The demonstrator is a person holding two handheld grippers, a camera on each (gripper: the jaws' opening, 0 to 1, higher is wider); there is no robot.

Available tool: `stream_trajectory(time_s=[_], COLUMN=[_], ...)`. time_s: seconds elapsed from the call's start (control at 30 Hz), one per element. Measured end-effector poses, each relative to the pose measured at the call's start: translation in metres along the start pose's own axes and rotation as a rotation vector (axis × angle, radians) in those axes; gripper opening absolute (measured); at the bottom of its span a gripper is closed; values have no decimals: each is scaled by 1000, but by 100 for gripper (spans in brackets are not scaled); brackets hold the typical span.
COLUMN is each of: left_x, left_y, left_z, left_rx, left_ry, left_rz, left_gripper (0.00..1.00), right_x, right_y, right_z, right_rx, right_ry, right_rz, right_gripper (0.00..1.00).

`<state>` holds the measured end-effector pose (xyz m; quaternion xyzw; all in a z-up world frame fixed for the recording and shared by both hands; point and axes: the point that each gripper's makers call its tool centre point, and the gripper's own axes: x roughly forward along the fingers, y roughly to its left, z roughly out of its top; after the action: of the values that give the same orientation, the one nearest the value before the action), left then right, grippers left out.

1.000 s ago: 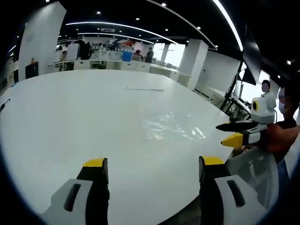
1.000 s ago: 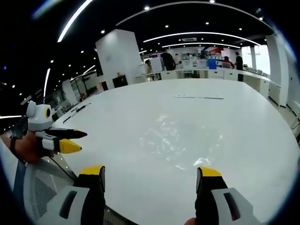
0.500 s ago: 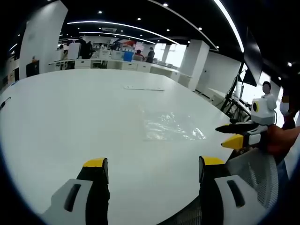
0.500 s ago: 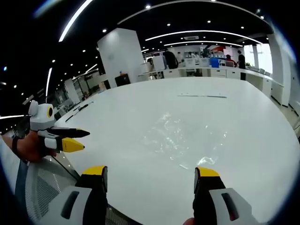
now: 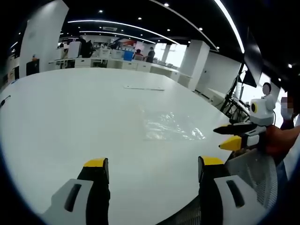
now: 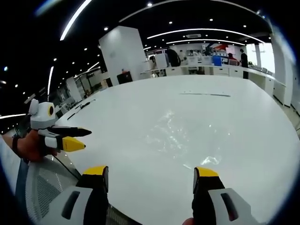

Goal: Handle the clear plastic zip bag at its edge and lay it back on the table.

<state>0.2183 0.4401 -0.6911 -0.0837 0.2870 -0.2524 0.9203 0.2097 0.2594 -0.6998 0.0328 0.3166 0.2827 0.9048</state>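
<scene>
White table [image 5: 61, 117] — zip bag [image 5: 171, 126] beyond hand-held grippers

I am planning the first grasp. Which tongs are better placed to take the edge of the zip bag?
Probably the right tongs: open, with the zip bag lying just ahead of them.

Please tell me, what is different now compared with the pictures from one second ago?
Almost nothing. Both views shifted a little, so the hands moved slightly. The clear plastic zip bag lies flat on the white table as before, untouched. The left hand-held gripper and the right hand-held gripper stay open and empty near the table edge, short of the bag. Nothing was taken or let go.
</scene>
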Motion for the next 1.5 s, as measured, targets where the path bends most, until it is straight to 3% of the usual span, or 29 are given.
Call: stream_trajectory(time_s=[0.5, 0.9, 1.5], left_x=[1, -1, -1], left_y=[1, 9, 13], left_z=[-4, -3, -3], left_rx=[-3, -30, -45], left_ry=[21, 6, 1], left_rz=[-1, 13, 25], left_gripper=[77, 76, 76], right_x=[26, 64, 106], right_y=[0, 10, 19], right_z=[13, 29, 31], right_rx=[-19, -76, -103], right_ry=[13, 48, 115], right_rz=[29, 71, 82], right_gripper=[72, 71, 69])
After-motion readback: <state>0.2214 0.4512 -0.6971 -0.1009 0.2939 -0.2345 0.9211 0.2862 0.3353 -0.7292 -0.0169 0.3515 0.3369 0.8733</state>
